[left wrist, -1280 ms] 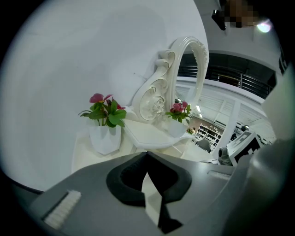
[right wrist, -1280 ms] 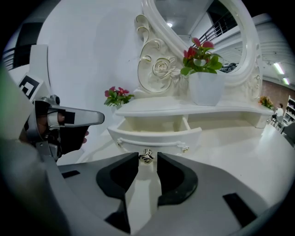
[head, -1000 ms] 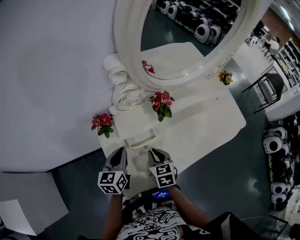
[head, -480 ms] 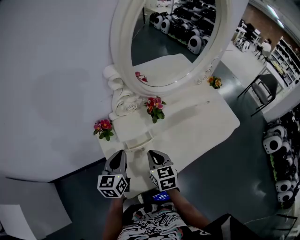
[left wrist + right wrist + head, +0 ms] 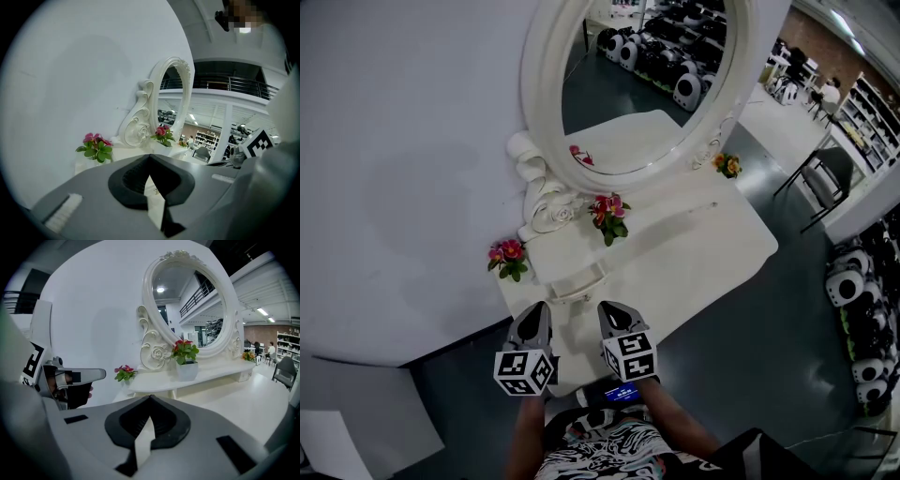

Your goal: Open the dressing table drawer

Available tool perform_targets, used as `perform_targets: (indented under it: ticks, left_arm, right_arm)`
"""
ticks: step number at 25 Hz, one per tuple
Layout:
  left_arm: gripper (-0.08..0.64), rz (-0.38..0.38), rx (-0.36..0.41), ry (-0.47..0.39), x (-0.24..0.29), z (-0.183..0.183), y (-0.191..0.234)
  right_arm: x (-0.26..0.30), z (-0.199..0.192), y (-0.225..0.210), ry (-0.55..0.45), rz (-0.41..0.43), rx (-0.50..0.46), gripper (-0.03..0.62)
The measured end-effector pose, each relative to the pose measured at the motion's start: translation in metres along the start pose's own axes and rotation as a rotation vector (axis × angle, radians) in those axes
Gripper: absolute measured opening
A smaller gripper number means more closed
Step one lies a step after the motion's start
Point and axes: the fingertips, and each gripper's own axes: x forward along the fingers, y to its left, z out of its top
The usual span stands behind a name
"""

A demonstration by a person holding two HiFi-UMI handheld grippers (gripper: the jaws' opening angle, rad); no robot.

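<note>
Our left forearm and right forearm come up from 6 o'clock in the head view, side by side and nearly parallel. Each carries its tool toward 12 o'clock, tilted a little downward.

The left gripper has its tips pressed together, and we see only the white tabletop through the gap below them. The right gripper is likewise closed tip to tip and empty. The two are near each other but apart, left at 9 o'clock of right.

Both hang over the near left end of the dressing table, which spreads from 12 toward 2 o'clock ahead of us. From here we cannot make out its drawer.

The oval mirror stands at the table's far side at 12 o'clock. A pink flower pot sits at 11 o'clock of the left gripper.
</note>
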Motion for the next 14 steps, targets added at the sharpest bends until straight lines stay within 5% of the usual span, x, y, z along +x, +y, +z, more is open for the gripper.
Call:
perform_targets:
  ticks: [14]
  left_arm:
    - [0.002,-0.001,0.000,0.002,0.007,-0.002,0.005]
  right_arm:
    - [0.003,0.014,0.005,-0.061,0.043,0.021,0.000]
